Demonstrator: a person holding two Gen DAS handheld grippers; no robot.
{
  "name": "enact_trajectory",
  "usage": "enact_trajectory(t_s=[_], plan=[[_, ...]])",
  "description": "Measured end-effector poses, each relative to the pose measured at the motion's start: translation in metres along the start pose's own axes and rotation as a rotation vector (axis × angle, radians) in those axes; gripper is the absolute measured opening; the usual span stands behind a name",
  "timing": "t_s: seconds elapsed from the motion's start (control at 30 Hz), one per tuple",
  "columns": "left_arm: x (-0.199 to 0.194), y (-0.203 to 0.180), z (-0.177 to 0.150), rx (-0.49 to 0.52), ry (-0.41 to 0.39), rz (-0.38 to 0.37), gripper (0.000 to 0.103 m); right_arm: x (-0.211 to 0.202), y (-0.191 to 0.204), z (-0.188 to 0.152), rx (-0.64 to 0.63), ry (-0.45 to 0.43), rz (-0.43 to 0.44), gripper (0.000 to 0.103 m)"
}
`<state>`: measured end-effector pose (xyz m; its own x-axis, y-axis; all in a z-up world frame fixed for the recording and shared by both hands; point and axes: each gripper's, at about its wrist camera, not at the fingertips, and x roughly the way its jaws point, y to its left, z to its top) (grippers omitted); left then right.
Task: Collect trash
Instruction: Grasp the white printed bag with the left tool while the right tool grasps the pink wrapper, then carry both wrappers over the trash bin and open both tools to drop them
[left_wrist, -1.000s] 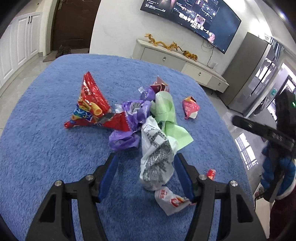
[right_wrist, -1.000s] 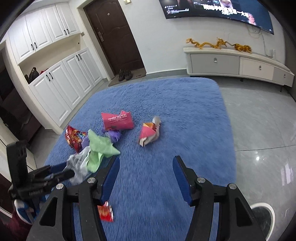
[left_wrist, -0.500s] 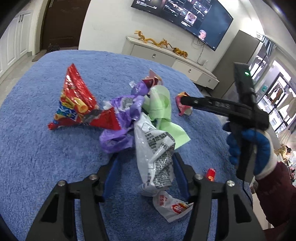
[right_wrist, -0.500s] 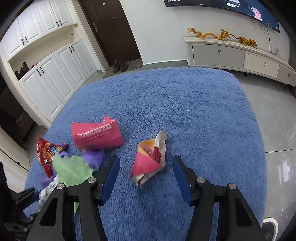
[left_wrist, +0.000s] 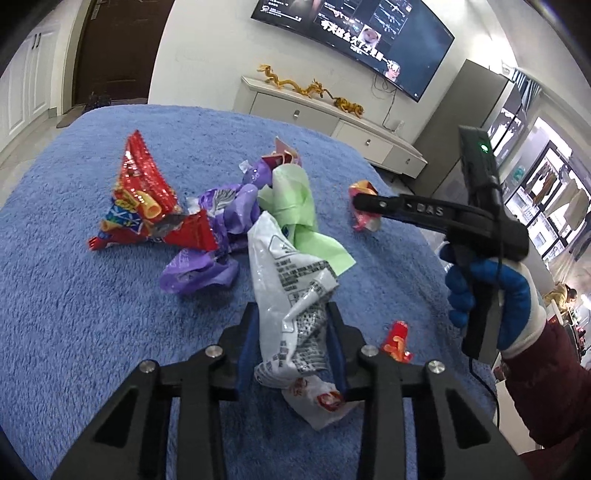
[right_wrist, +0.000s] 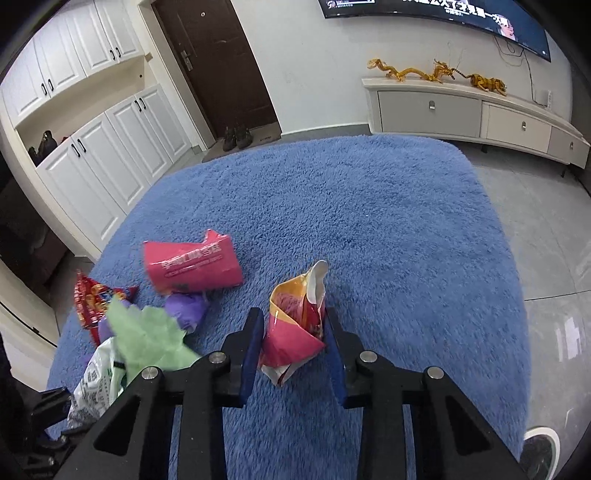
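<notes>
Low centre of the left view, the crumpled white printed bag (left_wrist: 295, 295) sits squeezed in the left gripper (left_wrist: 291, 345), whose fingers have just been closing on it. Lower centre of the right view, the right gripper (right_wrist: 293, 347) has just been closing too, now pinching the pink-and-yellow wrapper (right_wrist: 295, 325) on the blue rug (right_wrist: 369, 221).

Crumpled wrappers (left_wrist: 236, 221) heaped on blue rug — white printed bag (left_wrist: 291, 295), pink packet (right_wrist: 295, 325) upright

Floor: a blue shaggy rug (right_wrist: 332, 206) is lying across the frame's middle
Upper left: white cabinets (right_wrist: 92, 147) are flanking a dark door (right_wrist: 218, 70)
</notes>
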<state>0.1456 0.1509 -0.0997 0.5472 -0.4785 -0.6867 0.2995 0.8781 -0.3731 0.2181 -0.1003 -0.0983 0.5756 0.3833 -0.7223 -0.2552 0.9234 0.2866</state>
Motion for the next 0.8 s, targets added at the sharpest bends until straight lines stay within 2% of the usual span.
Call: enact_trajectory(t_s=[0.37,0.8], plan=[[-0.049,-0.009,-0.021,0.004,-0.064,0.022,0.032,-0.068,0.003,-0.032,0.023,-0.05,0.027,0.03],[-0.081,-0.043,-0.034,0.039,-0.093,0.019,0.032,-0.147,-0.021,-0.084,0.085,-0.126,-0.037,0.03]])
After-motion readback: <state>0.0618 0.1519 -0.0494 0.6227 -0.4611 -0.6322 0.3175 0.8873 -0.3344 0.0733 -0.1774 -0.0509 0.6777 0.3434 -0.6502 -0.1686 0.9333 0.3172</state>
